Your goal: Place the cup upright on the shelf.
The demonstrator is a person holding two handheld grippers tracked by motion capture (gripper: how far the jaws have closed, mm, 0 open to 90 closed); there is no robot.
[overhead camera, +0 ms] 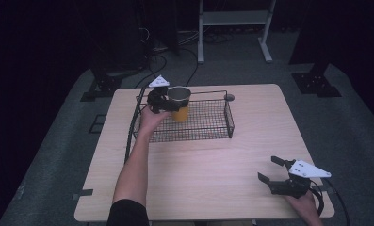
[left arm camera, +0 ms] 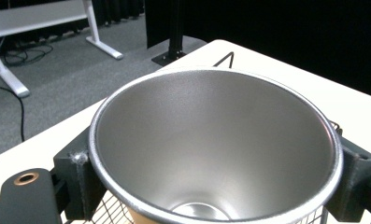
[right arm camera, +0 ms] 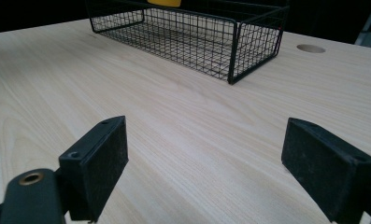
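A cup with an orange outside and a steel inside (overhead camera: 179, 101) stands upright in the far left part of a black wire basket (overhead camera: 229, 120). My left gripper (overhead camera: 174, 104) is shut on the cup just below its rim. In the left gripper view the cup's steel inside (left arm camera: 211, 140) sits between the two black pads (left arm camera: 78, 179). Whether the cup's base rests on the basket floor I cannot tell. My right gripper (overhead camera: 269, 168) is low over the table's near right corner, open, with bare wood between its pads (right arm camera: 101, 158). It faces the basket (right arm camera: 211, 37).
The light wooden table (overhead camera: 213, 160) has a round hole (overhead camera: 229, 97) just behind the basket's far right corner. Beyond the table are grey floor, cables and a white frame (overhead camera: 234, 19). Black stand feet (overhead camera: 316, 82) sit at the far corners.
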